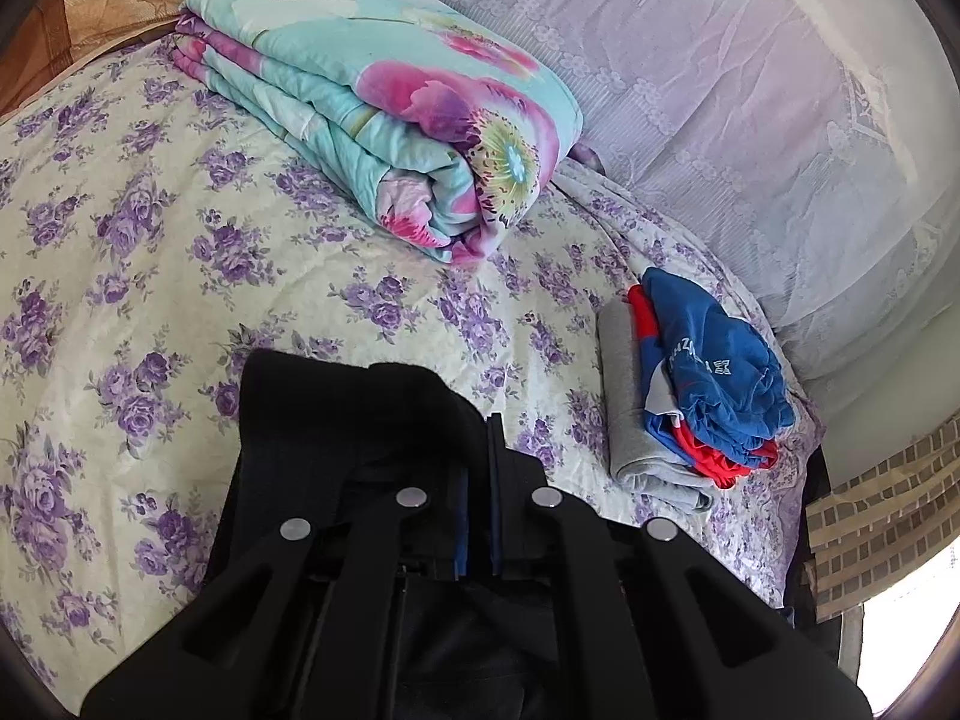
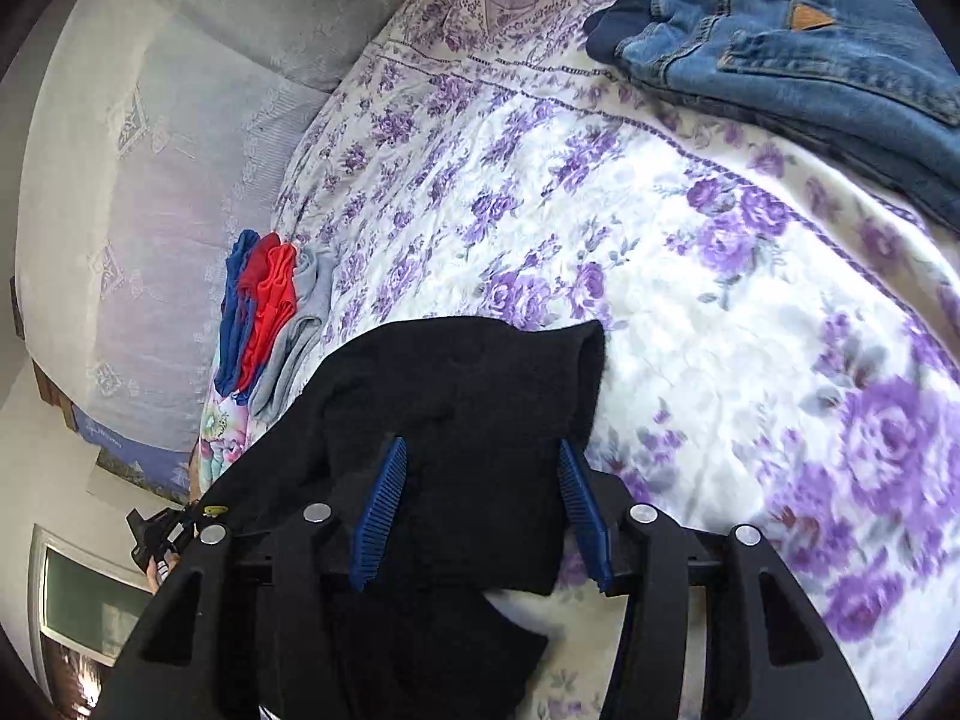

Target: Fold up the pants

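The black pants [image 1: 354, 420] lie on a bed with a purple-flowered cover [image 1: 120, 276]. In the left wrist view my left gripper [image 1: 480, 438] is shut on an edge of the black pants; the cloth hangs over the left finger. In the right wrist view my right gripper [image 2: 483, 450] is open, its blue pads [image 2: 384, 504] on either side of a fold of the black pants [image 2: 474, 396]. The cloth lies between the jaws without being pinched.
A folded floral quilt [image 1: 384, 108] lies at the back of the bed. A pile of folded clothes, blue, red and grey [image 1: 696, 384], sits by the lace curtain [image 1: 750, 90]. Blue jeans [image 2: 798, 42] lie at the top right in the right wrist view.
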A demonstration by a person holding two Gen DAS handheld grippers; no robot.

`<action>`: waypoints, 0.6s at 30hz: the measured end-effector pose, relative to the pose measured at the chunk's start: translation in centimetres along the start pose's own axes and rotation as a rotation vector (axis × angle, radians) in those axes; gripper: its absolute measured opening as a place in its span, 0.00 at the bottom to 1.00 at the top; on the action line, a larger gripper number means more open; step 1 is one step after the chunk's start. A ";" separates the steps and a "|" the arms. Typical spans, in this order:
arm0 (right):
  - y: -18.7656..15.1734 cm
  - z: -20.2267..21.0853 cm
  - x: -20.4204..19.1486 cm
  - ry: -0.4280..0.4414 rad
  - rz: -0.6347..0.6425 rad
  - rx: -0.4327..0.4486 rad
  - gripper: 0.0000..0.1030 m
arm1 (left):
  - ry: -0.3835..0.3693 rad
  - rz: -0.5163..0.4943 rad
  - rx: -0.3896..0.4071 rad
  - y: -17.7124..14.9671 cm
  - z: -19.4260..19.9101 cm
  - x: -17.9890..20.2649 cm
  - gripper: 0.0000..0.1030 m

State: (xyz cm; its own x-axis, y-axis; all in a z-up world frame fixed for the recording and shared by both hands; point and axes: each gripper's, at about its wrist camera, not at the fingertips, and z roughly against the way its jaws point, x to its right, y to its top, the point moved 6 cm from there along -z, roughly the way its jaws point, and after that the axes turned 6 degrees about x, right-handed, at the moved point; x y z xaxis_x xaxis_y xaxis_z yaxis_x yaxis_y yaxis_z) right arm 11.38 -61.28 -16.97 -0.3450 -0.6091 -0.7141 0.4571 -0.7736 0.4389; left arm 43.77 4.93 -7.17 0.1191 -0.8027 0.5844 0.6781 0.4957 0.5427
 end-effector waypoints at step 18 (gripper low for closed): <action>2.3 -1.4 -4.6 0.010 0.236 0.115 0.18 | -0.032 0.005 0.050 -0.4 3.1 -0.2 0.04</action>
State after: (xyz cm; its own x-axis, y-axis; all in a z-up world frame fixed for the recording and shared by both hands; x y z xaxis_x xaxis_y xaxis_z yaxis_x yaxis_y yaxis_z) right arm 15.14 -60.01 -13.43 -0.2319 -0.7736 -0.5897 0.4279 -0.6256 0.6523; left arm 41.17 5.94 -5.66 0.0991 -0.7895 0.6057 0.6403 0.5165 0.5685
